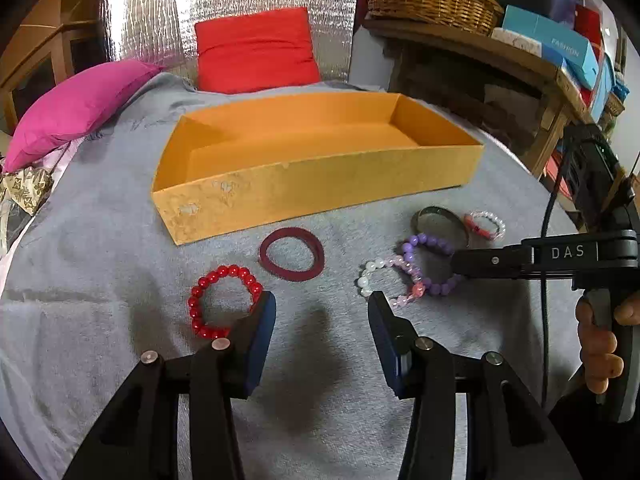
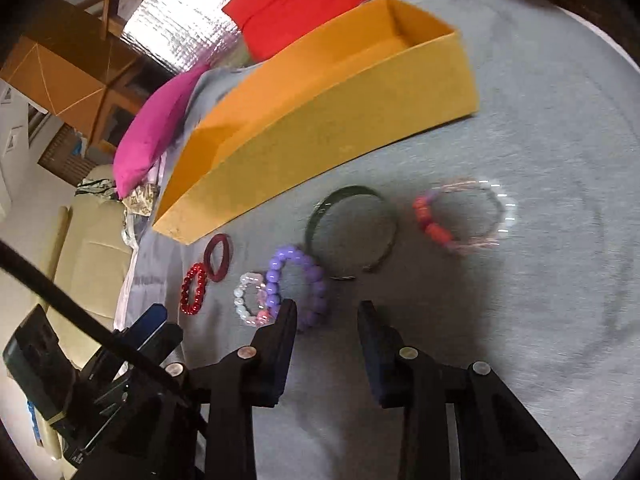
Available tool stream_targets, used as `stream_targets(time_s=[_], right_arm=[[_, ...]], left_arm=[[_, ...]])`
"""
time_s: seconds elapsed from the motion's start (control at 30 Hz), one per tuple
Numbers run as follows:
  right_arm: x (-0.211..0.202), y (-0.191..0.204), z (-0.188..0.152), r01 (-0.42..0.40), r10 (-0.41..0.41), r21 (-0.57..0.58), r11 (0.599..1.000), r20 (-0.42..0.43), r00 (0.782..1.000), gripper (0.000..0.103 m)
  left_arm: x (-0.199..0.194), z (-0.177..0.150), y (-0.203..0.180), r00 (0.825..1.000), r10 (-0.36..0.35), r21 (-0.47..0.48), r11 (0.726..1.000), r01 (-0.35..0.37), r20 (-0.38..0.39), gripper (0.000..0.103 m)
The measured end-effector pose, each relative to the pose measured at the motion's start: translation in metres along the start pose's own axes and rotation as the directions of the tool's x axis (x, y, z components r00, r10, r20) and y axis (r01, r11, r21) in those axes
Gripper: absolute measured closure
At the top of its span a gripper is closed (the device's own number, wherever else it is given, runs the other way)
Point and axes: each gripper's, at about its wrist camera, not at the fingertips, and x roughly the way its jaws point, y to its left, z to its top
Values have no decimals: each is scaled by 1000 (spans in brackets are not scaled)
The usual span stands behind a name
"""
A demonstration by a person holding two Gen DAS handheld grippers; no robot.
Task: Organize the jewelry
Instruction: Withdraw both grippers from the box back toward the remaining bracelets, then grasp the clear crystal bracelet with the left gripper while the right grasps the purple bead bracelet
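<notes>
A grey fabric-covered tabletop [image 1: 120,240] carries everything here. On it lies a long, shallow orange cardboard box [image 1: 312,184], open-topped, with nothing visible inside. Behind the box sit a red cushion [image 1: 256,48] and a magenta pillow [image 1: 76,108].

In front of the box, the jewelry lies in a loose row on the cloth: a dark metal bangle [image 2: 352,232], a flat maroon ring bangle [image 1: 291,254], a purple beaded bracelet [image 2: 298,284], a red glossy beaded bracelet [image 1: 224,300], a clear-and-coral beaded bracelet [image 2: 464,216] (blurred in the right wrist view), and a white and pale pink beaded bracelet [image 2: 250,300] touching the purple one.

The left gripper [image 1: 322,306] hangs over bare cloth between the red beads and the white-pink ones, its fingers apart with nothing between them. The right gripper [image 2: 327,314] sits just by the purple bracelet, fingers apart and holding nothing, one finger's tip overlapping the purple beads.
</notes>
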Motion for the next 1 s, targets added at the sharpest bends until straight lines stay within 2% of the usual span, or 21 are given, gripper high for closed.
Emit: stream_targets(time_s=[0.1, 0.23, 0.4, 0.7, 1.0], right_arm=[[8, 8, 0, 49, -49, -18, 999, 1, 999, 70], [14, 18, 1, 121, -119, -55, 991, 31, 992, 92], [6, 18, -2, 153, -147, -97, 983, 68, 987, 93], [-15, 3, -2, 130, -125, -75, 989, 73, 989, 93], [-31, -18, -3, 123, -119, -48, 991, 78, 990, 93]], left_arm=[[4, 1, 3, 1000, -5, 2, 1000, 5, -19, 54], [3, 1, 3, 999, -32, 13, 999, 32, -24, 54], [5, 2, -3, 997, -69, 22, 997, 70, -35, 54], [25, 6, -20, 995, -67, 68, 995, 72, -74, 54], [43, 13, -32, 985, -133, 53, 989, 140, -108, 54]])
